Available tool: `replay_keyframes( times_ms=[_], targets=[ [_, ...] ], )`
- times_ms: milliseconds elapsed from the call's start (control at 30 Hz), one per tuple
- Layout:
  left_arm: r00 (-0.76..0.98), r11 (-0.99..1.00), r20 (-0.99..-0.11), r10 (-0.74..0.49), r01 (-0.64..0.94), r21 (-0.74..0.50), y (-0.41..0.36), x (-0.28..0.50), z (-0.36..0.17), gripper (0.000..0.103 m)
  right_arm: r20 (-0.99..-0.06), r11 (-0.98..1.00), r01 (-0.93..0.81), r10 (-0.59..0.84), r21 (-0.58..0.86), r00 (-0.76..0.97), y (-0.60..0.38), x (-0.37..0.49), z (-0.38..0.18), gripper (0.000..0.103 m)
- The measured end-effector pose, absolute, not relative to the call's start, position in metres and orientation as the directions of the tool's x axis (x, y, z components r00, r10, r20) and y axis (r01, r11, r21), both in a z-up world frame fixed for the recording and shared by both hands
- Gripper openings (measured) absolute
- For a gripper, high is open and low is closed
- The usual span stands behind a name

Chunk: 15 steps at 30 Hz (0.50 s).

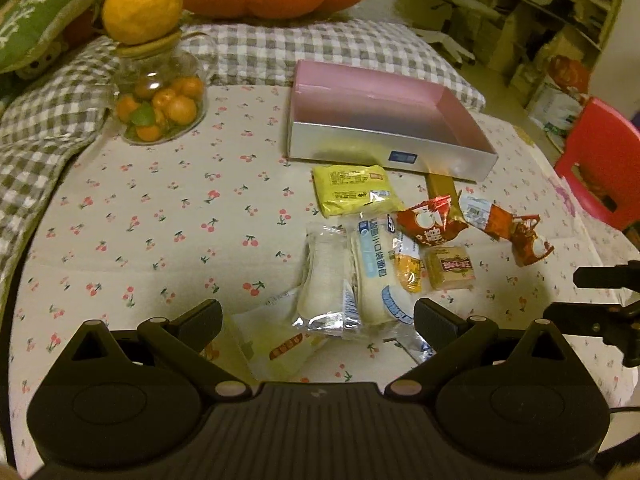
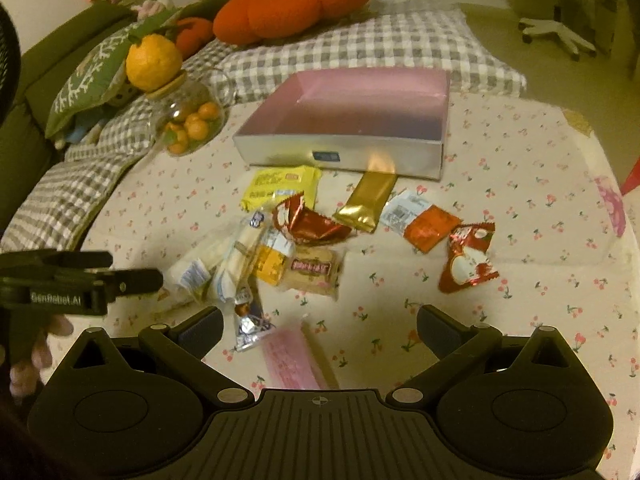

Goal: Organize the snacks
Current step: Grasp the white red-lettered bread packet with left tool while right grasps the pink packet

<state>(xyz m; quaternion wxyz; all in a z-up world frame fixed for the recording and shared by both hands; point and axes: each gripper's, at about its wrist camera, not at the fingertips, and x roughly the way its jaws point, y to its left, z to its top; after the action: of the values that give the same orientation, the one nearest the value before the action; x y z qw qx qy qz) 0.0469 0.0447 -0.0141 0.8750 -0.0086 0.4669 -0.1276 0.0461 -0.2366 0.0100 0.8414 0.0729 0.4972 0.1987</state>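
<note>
Both black tools hang low over the counter (image 1: 120,208) with their jaws spread wide and nothing between them. Under the left tool (image 1: 318,316) lie two pale bread packets (image 1: 352,280) side by side, their foil ends reaching between the fingers, with a yellowish wrapper (image 1: 276,344) partly under the left finger. Under the right tool (image 2: 320,322) sits a pink packet (image 2: 294,364) and, just to its left, a small crumpled foil wrapper (image 2: 248,324). At the left edge of the right wrist view the left tool shows side-on, a hand (image 2: 32,352) gripping it from below.

Farther out the snacks are scattered loose on the cherry-print cloth — a square biscuit pack (image 2: 314,270), an orange-yellow packet (image 2: 270,266), a crumpled red wrapper (image 2: 308,222), a second red wrapper (image 2: 466,258) off to the right, and a white-and-orange sachet (image 2: 420,220) between them. A yellow packet (image 1: 354,194) lies just in front of the box, and a gold bar (image 2: 366,200) has its far end touching the box's front wall.

Beyond them stands the silver box (image 1: 384,148) with a pink inside — empty. Left of it a glass jar (image 1: 158,108) of small oranges carries a large yellow citrus (image 1: 140,2) on its lid.
</note>
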Motion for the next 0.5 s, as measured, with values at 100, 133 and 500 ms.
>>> replay_keyframes(
  times_ms=[100,133,500],
  targets=[
    [0.508,0.947,-0.816,-0.277,0.286,-0.143,0.051,0.052,-0.022,0.100,-0.811,0.898,-0.288,0.428,0.332,0.400,-0.237,0.046,0.001,0.102],
    [0.501,0.941,-0.816,-0.288,0.304,-0.145,0.054,0.054,-0.025,0.100,-0.812,0.893,-0.300,0.435,0.335,0.390,-0.236,0.045,-0.001,0.102],
    [0.487,0.835,-0.806,-0.336,0.550,-0.016,0.056,0.051,-0.052,0.094,-0.844,0.863,-0.432,0.423,0.264,0.330,-0.217,0.031,-0.023,0.102]
  ],
)
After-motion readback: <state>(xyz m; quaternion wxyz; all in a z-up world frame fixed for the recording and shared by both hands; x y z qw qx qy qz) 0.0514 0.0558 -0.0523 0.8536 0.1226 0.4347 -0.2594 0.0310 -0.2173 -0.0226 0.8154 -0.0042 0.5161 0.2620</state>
